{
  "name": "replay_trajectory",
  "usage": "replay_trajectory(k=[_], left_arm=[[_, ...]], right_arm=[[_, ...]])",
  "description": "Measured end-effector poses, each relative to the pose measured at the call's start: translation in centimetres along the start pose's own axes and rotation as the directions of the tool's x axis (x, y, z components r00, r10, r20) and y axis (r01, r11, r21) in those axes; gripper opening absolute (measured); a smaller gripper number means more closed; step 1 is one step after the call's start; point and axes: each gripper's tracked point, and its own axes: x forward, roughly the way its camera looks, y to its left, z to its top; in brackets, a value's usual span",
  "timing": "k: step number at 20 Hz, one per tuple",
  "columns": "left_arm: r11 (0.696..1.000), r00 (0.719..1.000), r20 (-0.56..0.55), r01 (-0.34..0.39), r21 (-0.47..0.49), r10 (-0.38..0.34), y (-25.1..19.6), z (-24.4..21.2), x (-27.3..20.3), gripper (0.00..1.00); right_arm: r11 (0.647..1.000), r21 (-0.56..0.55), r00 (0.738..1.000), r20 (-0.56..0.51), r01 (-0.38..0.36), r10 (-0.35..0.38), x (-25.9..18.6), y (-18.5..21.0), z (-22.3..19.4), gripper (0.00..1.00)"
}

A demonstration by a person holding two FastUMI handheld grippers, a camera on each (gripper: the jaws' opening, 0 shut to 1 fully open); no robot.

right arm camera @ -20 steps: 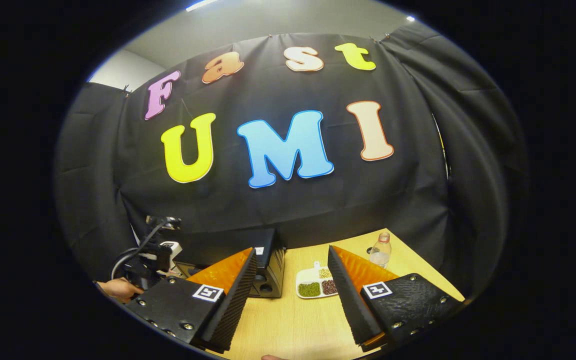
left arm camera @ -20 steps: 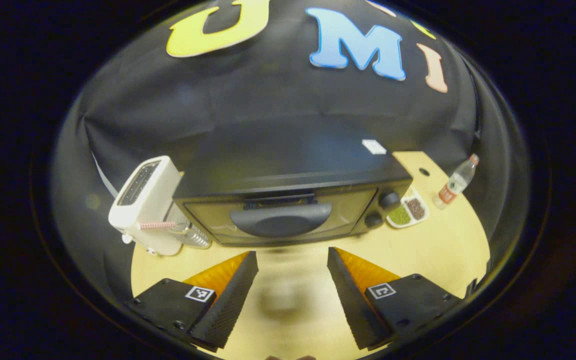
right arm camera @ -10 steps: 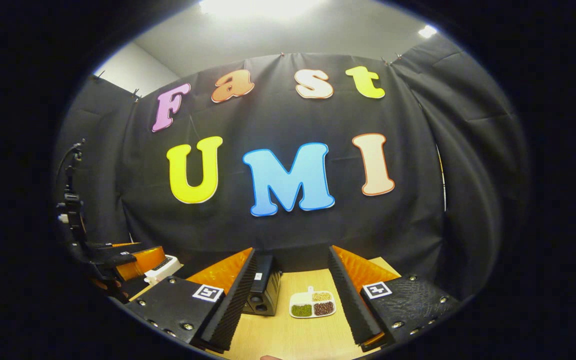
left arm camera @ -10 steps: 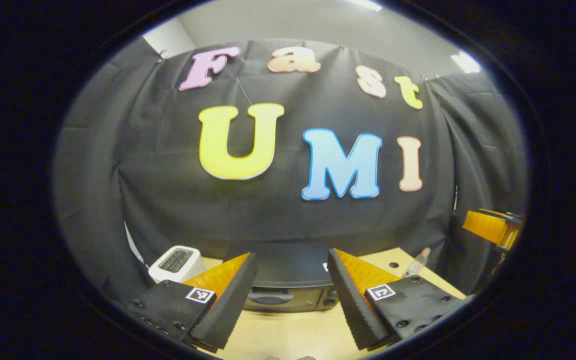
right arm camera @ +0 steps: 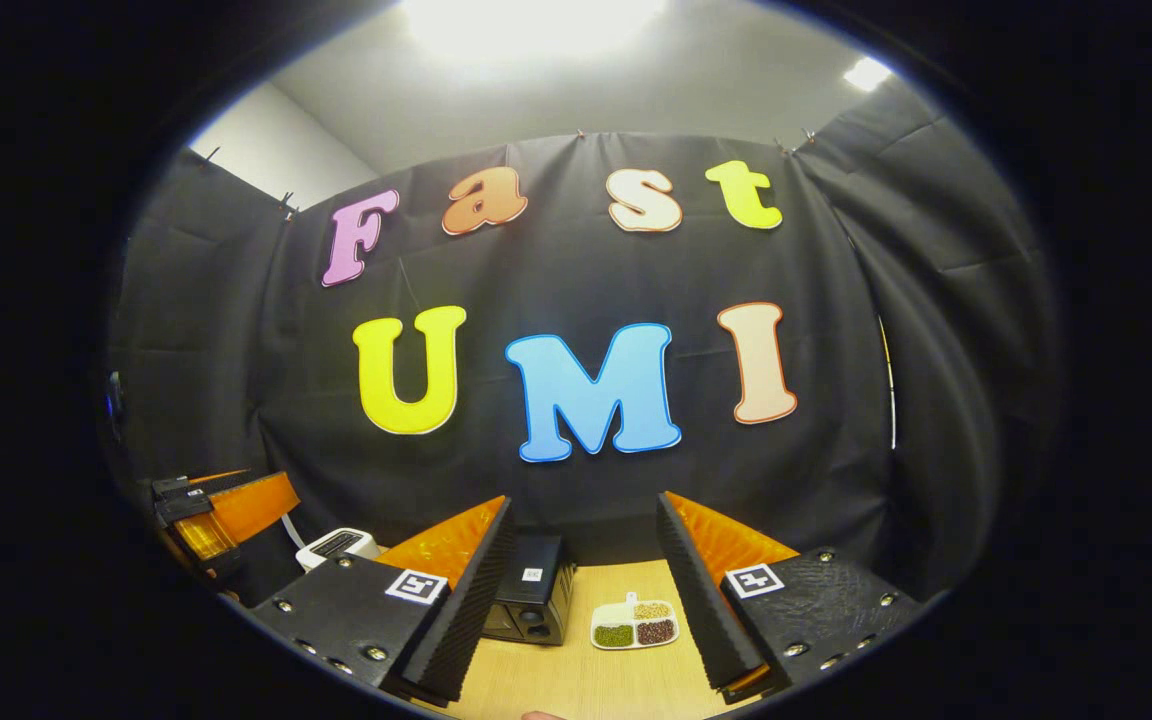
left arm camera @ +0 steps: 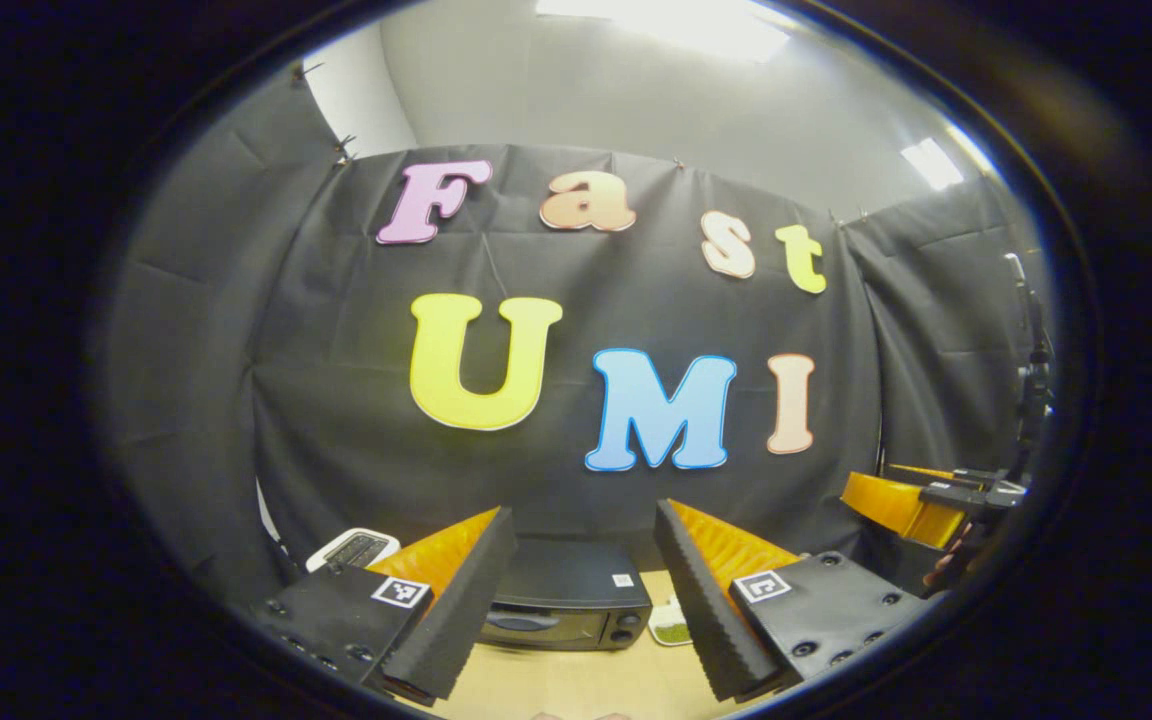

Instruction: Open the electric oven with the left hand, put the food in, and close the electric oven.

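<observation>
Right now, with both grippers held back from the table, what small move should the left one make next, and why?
Probably bring the left gripper forward and down toward the black electric oven. Its door looks shut, the fingers stand apart holding nothing, and the oven sits well off on the pale wooden table.

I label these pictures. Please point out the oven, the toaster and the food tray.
oven (left arm camera: 564, 590), left gripper view, on its top.
toaster (right arm camera: 337, 545), right gripper view, on its slotted top.
food tray (right arm camera: 635, 612), right gripper view, on its rim.
</observation>
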Motion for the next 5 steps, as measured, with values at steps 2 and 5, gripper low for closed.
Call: replay_trajectory(k=[2,5], left_arm=[[1.0,1.0,0.004,-0.001,-0.003,0.001,0.8,0.3,-0.1,0.99],[1.0,1.0,0.009,0.002,-0.003,-0.002,1.8,0.5,-0.4,0.99]], right_arm=[[1.0,-0.001,1.0,0.001,0.011,-0.011,-0.3,0.1,-0.1,0.86],[1.0,-0.005,1.0,-0.003,0.024,-0.024,-0.6,0.6,-0.1,0.86]])
